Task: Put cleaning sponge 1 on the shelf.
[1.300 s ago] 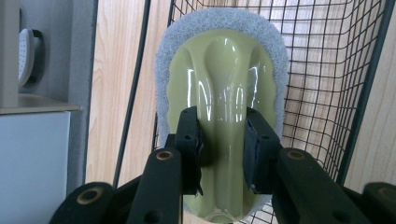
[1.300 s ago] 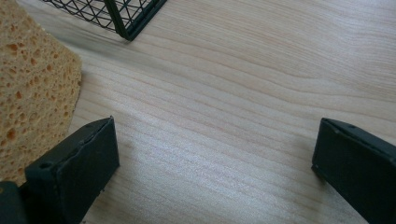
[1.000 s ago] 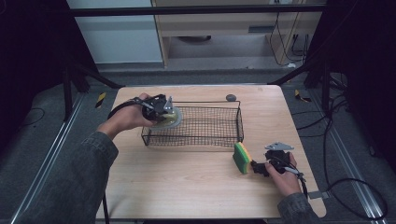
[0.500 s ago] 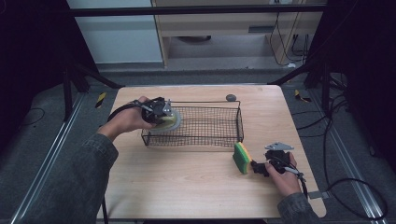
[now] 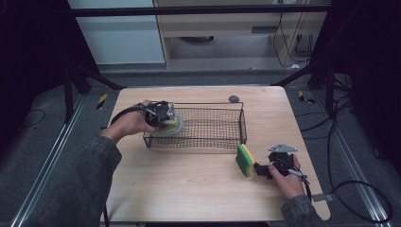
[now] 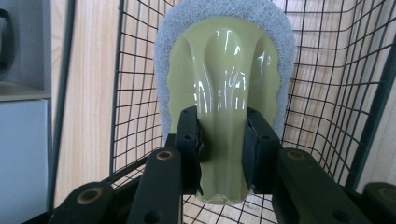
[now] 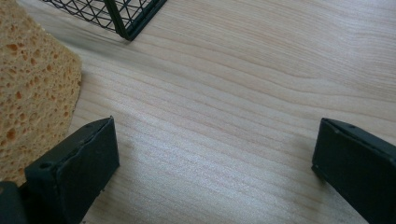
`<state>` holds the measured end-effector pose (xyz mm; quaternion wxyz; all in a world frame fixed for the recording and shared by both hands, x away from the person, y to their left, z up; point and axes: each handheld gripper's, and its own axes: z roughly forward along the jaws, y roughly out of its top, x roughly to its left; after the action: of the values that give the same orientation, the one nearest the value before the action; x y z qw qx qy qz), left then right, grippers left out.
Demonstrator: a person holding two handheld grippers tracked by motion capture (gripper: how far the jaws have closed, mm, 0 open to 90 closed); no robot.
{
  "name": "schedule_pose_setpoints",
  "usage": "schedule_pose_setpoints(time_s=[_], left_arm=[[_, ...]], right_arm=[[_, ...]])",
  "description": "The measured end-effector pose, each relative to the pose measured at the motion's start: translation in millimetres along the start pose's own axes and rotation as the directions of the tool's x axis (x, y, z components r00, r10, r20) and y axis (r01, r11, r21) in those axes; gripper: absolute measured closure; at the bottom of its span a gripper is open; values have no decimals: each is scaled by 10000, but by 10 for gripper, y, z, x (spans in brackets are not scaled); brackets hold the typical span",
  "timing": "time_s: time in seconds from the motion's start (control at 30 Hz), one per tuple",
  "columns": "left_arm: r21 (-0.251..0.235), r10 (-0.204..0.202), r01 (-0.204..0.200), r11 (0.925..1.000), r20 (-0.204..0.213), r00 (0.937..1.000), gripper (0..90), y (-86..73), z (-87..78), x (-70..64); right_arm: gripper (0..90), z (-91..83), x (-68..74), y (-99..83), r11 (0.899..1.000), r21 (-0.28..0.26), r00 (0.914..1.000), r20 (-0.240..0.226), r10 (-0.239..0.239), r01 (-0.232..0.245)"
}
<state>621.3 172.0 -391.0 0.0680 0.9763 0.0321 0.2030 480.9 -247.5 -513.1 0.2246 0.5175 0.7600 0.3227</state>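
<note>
My left gripper point(image 5: 160, 115) is shut on a pale green scrubber point(image 5: 171, 125) with a grey-white pad, held at the left end of a black wire basket point(image 5: 222, 142). In the left gripper view the jaws of that gripper point(image 6: 223, 140) pinch the scrubber's glossy handle point(image 6: 224, 70), with the basket mesh point(image 6: 327, 93) behind and below it. My right gripper point(image 5: 263, 169) rests open on the table just right of a green and yellow sponge point(image 5: 245, 160) standing on edge. In the right gripper view the sponge point(image 7: 32, 79) is left of the open gripper point(image 7: 215, 158), outside its jaws.
A small dark round object point(image 5: 233, 99) lies on the wooden table point(image 5: 189, 189) behind the basket. The basket's near corner point(image 7: 126, 14) lies just beyond the sponge. Bare wood stretches in front of the basket. Black frame legs and cables surround the table.
My left gripper has sunk a little with the scrubber at the basket's left end. The right gripper and the sponge have stayed put.
</note>
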Motion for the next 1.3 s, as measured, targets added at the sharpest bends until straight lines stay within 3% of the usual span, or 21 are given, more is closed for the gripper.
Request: schedule_pose_setpoints(time_s=[0.4,0.97,1.23,1.3], left_arm=[[162,-240,236,9996,257,9994,703,-27,167,-17],[267,-260,260,9993,9,9997,698,46,250,-32],[174,-525,523,9985,117,9986,675,25,265,-55],[-50,-725,725,9974,114,9973,663,8,228,-49]], right_arm=[[7,1,1,0,10000,-4,10000,7,5,-5],[6,1,2,1,10000,-2,10000,11,15,-15],[6,1,2,1,10000,2,10000,11,13,-13],[6,1,2,1,10000,-2,10000,11,15,-15]])
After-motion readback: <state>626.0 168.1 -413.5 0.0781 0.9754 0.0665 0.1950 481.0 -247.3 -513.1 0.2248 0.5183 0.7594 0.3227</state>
